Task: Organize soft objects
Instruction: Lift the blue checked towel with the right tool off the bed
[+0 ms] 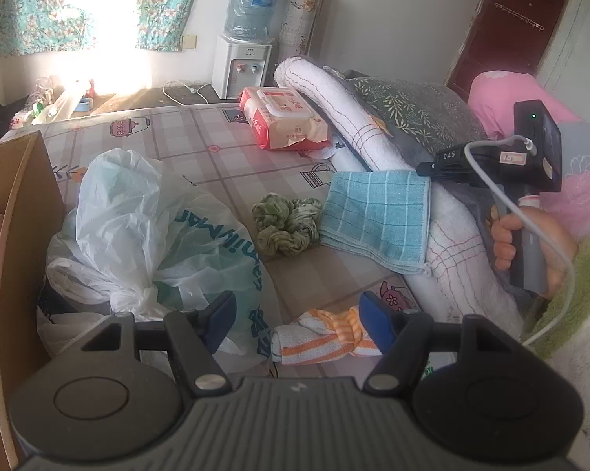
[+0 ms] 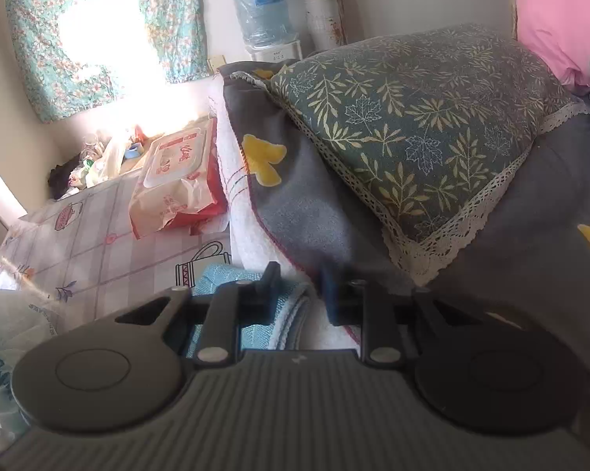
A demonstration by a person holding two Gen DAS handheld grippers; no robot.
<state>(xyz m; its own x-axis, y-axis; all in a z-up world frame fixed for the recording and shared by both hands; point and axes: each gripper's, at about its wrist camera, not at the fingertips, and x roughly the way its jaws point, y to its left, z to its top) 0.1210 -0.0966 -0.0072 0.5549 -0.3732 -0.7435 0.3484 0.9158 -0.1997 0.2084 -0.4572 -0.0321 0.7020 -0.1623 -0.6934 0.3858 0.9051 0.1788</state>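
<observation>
A folded blue checked towel [image 1: 373, 216] lies against a rolled white blanket [image 1: 334, 98] on the bed. My right gripper [image 1: 426, 168] is at the towel's upper right corner; in the right wrist view the gripper [image 2: 300, 286] has its jaws narrowed on the towel's [image 2: 291, 310] folded edge. My left gripper [image 1: 296, 316] stands open low over the bed, with a knotted orange-striped white cloth [image 1: 322, 337] just beyond and between its fingers, not pinched. A green knotted cloth [image 1: 287, 223] rests left of the towel.
White plastic bags [image 1: 137, 235] are heaped beside a cardboard box [image 1: 16, 235] at the left. A red wet-wipes pack [image 1: 283, 117] lies at the bed's far end. A leaf-patterned pillow [image 2: 412, 125] sits on grey bedding, and a pink pillow [image 2: 561, 15] lies behind it.
</observation>
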